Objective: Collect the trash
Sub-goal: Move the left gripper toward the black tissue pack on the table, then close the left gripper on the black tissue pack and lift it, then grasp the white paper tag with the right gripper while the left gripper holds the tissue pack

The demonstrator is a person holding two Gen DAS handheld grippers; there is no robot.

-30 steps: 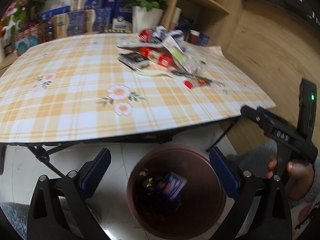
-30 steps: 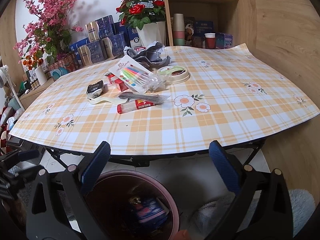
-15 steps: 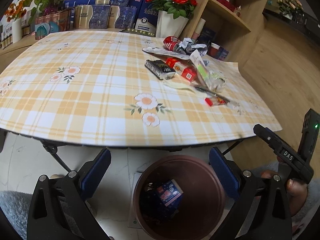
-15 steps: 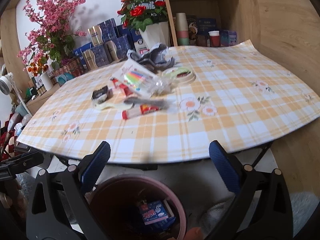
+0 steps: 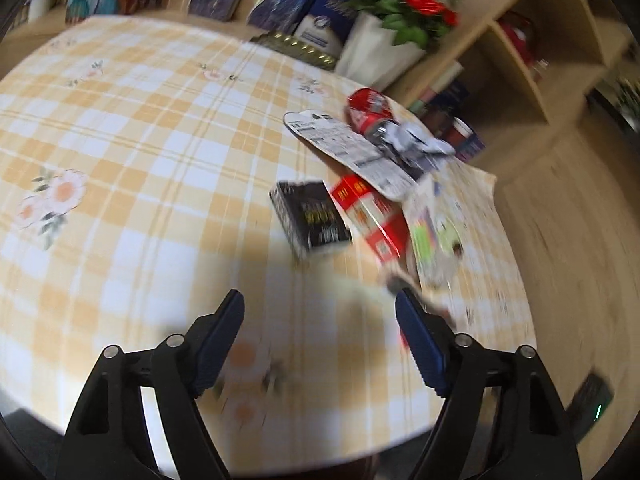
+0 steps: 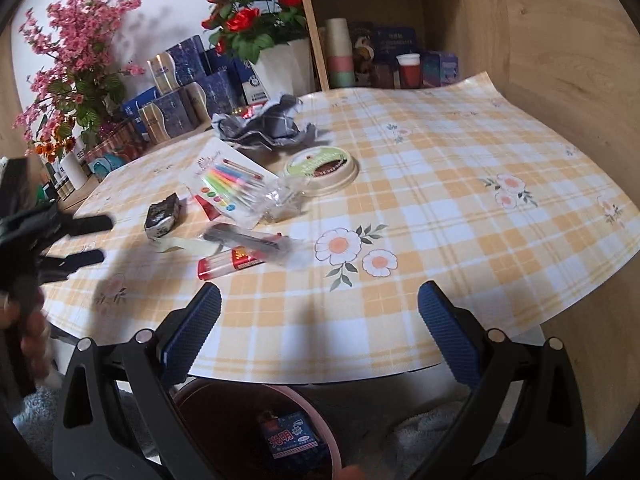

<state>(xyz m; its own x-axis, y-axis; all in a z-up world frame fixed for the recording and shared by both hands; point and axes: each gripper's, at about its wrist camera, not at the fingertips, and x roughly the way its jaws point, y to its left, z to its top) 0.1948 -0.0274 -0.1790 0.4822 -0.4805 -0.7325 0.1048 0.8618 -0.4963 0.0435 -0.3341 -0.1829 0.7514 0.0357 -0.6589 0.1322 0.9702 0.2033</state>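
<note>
Trash lies in a pile on the checked tablecloth (image 5: 140, 160): a black box (image 5: 310, 220), a red carton (image 5: 370, 216), a white card (image 5: 348, 152), a red wrapper (image 5: 368, 110) and crumpled paper (image 5: 416, 140). My left gripper (image 5: 319, 302) hovers over the table just short of the black box, its jaws closing with nothing between them. The right wrist view shows the black box (image 6: 163, 214), a pen pack (image 6: 228, 180), a round lid (image 6: 322, 166), a red tube (image 6: 232, 264) and the left gripper (image 6: 100, 240). My right gripper (image 6: 320, 292) is open and empty at the table's near edge, above the brown bin (image 6: 320, 408).
A blue packet (image 6: 294, 434) lies in the bin under the table edge. A vase of red roses (image 6: 280, 64), blue gift boxes (image 6: 180, 80) and pink blossoms (image 6: 76, 60) line the back. A wooden shelf (image 6: 384, 8) with cups stands at the right.
My left gripper rose from above the bin to over the table beside the trash pile, rolled, and its jaws narrowed. The right gripper edged toward the table; the left gripper entered its view.
</note>
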